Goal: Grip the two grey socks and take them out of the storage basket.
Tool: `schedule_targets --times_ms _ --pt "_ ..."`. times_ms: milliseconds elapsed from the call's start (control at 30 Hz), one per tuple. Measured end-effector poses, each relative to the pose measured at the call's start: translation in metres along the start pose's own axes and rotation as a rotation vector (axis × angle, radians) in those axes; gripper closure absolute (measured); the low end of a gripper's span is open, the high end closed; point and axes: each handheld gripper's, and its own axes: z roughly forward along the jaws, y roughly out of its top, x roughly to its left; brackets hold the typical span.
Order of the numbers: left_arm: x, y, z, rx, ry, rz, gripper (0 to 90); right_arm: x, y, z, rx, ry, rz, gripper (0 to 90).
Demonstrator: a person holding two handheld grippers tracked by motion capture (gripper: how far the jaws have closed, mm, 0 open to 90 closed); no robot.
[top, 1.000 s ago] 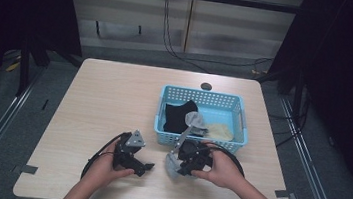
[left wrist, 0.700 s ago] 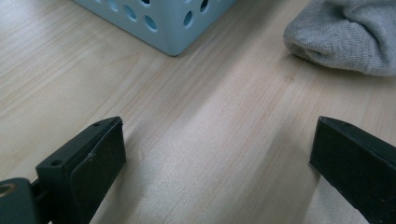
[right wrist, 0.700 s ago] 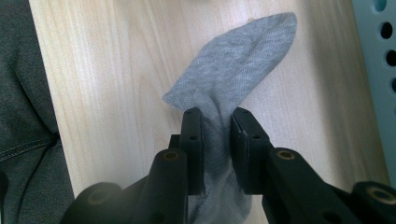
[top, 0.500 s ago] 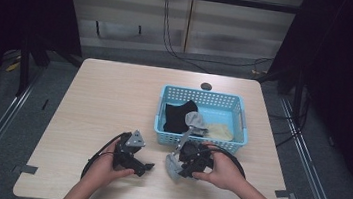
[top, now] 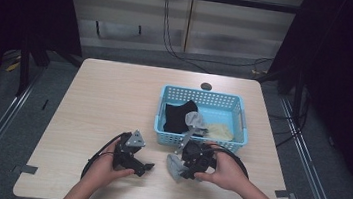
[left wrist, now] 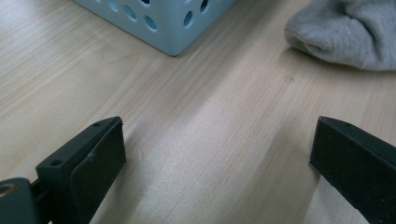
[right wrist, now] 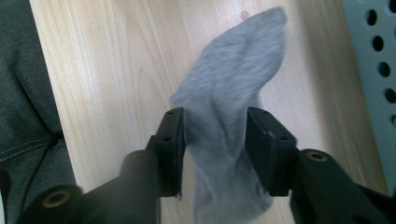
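A grey sock (right wrist: 233,79) lies between the jaws of my right gripper (right wrist: 215,135), blurred, its toe stretching away over the wooden table. Those jaws have just been opening and stand parted around the sock without squeezing it. In the high view the right gripper (top: 181,169) sits just in front of the blue basket (top: 200,93), with the sock (top: 174,167) beneath its tips. My left gripper (top: 149,168) rests low over the table to the left, open and empty (left wrist: 219,154). It looks toward the same sock (left wrist: 345,32) and a basket corner (left wrist: 163,23).
The basket holds a black garment (top: 178,116), another grey sock (top: 195,120) and a cream piece (top: 219,131). A small dark disc (top: 206,86) lies behind the basket. Black cables loop from both grippers near the table's front edge. A dark trouser leg (right wrist: 23,93) shows beyond that edge.
The grey sock under the right gripper has sagged a little lower onto the table. Both hands have kept their places.
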Motion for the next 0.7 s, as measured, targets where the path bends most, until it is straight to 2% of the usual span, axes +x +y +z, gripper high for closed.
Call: schedule_targets --times_ms 100,167,200,300,333,433,467,533,700 --pt "0.000 0.000 0.000 -0.001 -0.001 -0.003 2.7 -0.001 0.000 -0.007 -0.018 -0.006 0.022 48.4" --pt "0.000 0.000 0.000 0.000 -0.001 -0.003 2.8 -0.002 0.001 -0.009 -0.015 -0.011 0.017 46.6" --pt "0.000 0.000 0.000 -0.001 0.000 -0.002 2.8 -0.002 0.002 -0.013 -0.029 -0.011 0.041 44.3" --pt "0.000 0.000 0.000 0.001 0.002 -0.003 2.7 -0.005 0.003 -0.018 -0.032 -0.013 0.032 41.1" --pt "0.000 0.000 0.000 0.000 0.000 -0.003 2.8 -0.006 0.004 -0.024 -0.036 -0.022 0.045 38.3" --pt "0.000 0.000 0.000 0.000 0.001 -0.002 2.8 -0.010 0.007 -0.034 -0.043 -0.033 0.058 37.7" --pt "0.000 0.000 0.000 0.000 0.000 -0.003 2.7 -0.013 0.008 -0.038 -0.045 -0.039 0.046 36.8" --pt "0.000 0.000 0.000 0.001 0.001 -0.003 2.7 -0.016 0.010 -0.046 -0.056 -0.038 0.072 34.9" --pt "0.000 0.000 0.000 0.000 0.000 -0.003 2.8 -0.028 0.014 -0.059 -0.070 -0.055 0.091 34.6"
